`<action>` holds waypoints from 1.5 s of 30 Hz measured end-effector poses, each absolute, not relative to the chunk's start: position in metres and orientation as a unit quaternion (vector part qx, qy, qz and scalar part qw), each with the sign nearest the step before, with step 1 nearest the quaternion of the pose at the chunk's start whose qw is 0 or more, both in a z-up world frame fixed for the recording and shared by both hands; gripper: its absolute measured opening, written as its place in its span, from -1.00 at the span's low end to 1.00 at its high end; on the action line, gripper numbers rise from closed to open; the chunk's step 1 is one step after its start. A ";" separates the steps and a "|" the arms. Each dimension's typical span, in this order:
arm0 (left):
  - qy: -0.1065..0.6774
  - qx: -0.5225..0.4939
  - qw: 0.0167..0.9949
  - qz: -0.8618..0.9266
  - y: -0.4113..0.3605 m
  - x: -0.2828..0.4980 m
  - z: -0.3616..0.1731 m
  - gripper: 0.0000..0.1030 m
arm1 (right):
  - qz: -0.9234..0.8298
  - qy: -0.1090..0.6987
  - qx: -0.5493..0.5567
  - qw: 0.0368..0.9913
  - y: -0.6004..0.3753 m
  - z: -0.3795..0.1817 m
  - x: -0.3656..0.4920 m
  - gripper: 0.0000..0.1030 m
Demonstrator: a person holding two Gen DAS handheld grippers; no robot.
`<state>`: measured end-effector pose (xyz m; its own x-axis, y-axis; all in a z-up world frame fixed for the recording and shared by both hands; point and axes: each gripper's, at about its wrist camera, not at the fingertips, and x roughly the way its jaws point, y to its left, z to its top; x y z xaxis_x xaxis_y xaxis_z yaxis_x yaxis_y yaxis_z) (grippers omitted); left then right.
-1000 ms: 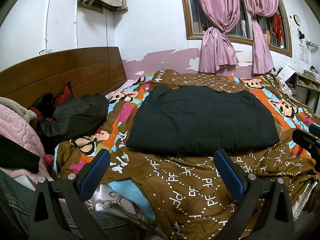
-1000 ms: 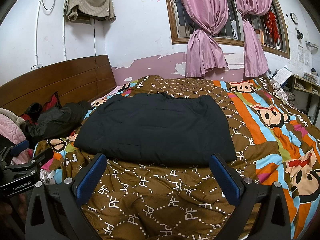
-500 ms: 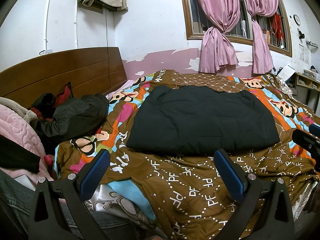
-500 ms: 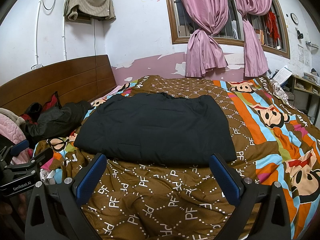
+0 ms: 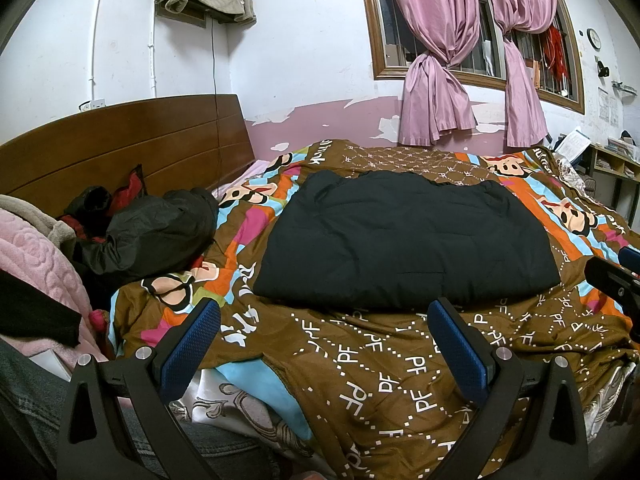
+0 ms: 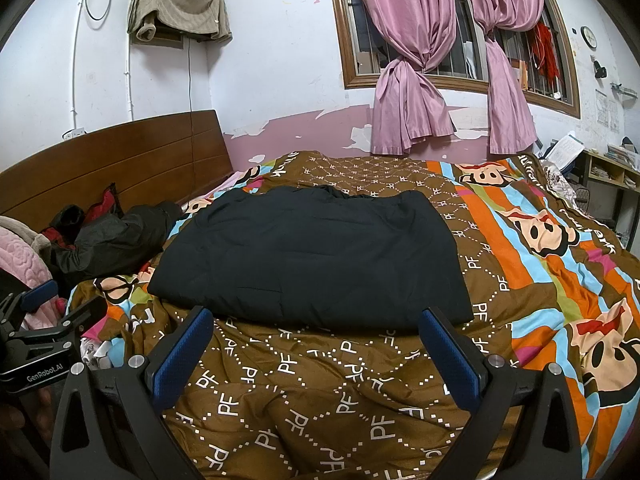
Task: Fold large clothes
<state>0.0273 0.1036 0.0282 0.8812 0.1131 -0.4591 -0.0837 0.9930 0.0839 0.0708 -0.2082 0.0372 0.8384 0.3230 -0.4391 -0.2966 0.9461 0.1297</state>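
A folded black garment lies flat on a bed's cartoon-print quilt, beyond the right gripper with its blue-padded jaws wide apart, empty, above the quilt.

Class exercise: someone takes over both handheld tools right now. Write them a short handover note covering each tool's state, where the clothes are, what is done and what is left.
Left tool: open, empty, hovering over the patterned quilt, short of the garment.
Right tool: open, empty, also just short of the garment's near edge.
Black padded garment: lies flat in the middle of the bed in a neat rectangle, apparently already folded at least once; neither tool touches it.
Dark jacket: crumpled by the headboard, unfolded.
Left to do: probably a further fold of the black garment if needed, then the crumpled jacket.
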 end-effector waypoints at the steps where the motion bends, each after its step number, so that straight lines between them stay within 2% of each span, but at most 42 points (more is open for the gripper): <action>1: 0.238 0.031 0.969 0.051 0.103 0.027 0.028 0.97 | 0.162 0.234 0.028 0.958 -0.208 0.037 0.071 1.00; 45: 0.249 0.037 0.964 0.089 0.123 0.032 0.019 0.97 | 0.162 0.234 0.028 0.958 -0.207 0.037 0.071 1.00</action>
<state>0.0322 0.1232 0.0192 0.8601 0.1894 -0.4736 -0.1520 0.9815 0.1164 0.0707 -0.2070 0.0372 0.8383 0.3230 -0.4392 -0.2966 0.9461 0.1296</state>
